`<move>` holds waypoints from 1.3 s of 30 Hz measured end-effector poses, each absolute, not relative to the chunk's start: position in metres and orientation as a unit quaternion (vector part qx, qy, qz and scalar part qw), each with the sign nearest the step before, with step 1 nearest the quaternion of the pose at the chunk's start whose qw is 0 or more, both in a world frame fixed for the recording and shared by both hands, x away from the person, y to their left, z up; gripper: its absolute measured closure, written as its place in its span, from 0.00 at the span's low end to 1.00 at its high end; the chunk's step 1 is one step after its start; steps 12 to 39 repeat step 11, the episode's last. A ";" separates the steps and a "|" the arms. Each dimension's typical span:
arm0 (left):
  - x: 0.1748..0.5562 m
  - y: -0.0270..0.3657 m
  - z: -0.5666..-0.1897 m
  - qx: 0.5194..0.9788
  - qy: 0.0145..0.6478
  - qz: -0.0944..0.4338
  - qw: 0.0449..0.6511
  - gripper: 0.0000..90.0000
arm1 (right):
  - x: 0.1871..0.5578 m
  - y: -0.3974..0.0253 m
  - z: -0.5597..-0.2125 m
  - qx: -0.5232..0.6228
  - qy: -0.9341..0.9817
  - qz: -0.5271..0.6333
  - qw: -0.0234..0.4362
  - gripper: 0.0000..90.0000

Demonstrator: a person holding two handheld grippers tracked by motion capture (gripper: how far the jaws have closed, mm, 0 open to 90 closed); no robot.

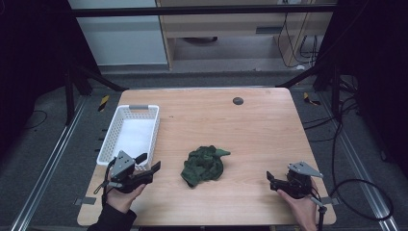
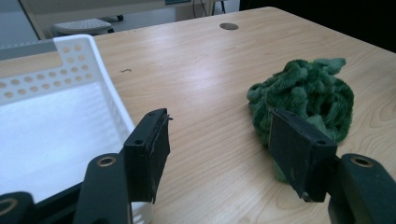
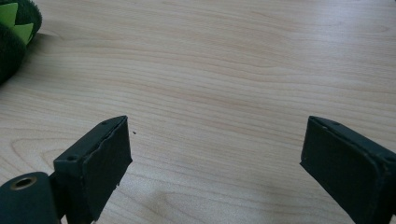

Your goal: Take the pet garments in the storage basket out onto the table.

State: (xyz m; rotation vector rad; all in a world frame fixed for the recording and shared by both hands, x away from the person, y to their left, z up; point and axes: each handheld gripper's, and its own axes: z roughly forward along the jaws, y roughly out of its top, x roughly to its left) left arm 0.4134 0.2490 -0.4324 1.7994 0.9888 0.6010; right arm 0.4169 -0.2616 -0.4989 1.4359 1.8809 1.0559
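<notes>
Wooden table [image 1: 260, 125]: green cloth [image 1: 203, 165] bunched mid-table, basket [image 1: 111, 129] to its left. Left gripper [image 1: 150, 162] nearer, cloth to its right; right gripper [image 1: 271, 182] farther. Both spread wide, empty.

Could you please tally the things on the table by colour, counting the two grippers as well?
White: 1, the basket
Green: 1, the cloth
Black: 2, the left gripper and the right gripper, both with jaws open and holding nothing
Total: 4
</notes>
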 end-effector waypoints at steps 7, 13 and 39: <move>0.401 0.267 -0.444 0.732 0.424 0.249 0.472 0.43 | 0.416 -0.261 -0.498 0.534 0.697 0.394 0.274 0.09; 0.396 0.273 -0.450 0.738 0.428 0.245 0.461 0.43 | 0.415 -0.261 -0.498 0.533 0.697 0.394 0.274 0.09; 0.396 0.273 -0.450 0.738 0.428 0.245 0.461 0.43 | 0.415 -0.261 -0.498 0.533 0.697 0.394 0.274 0.09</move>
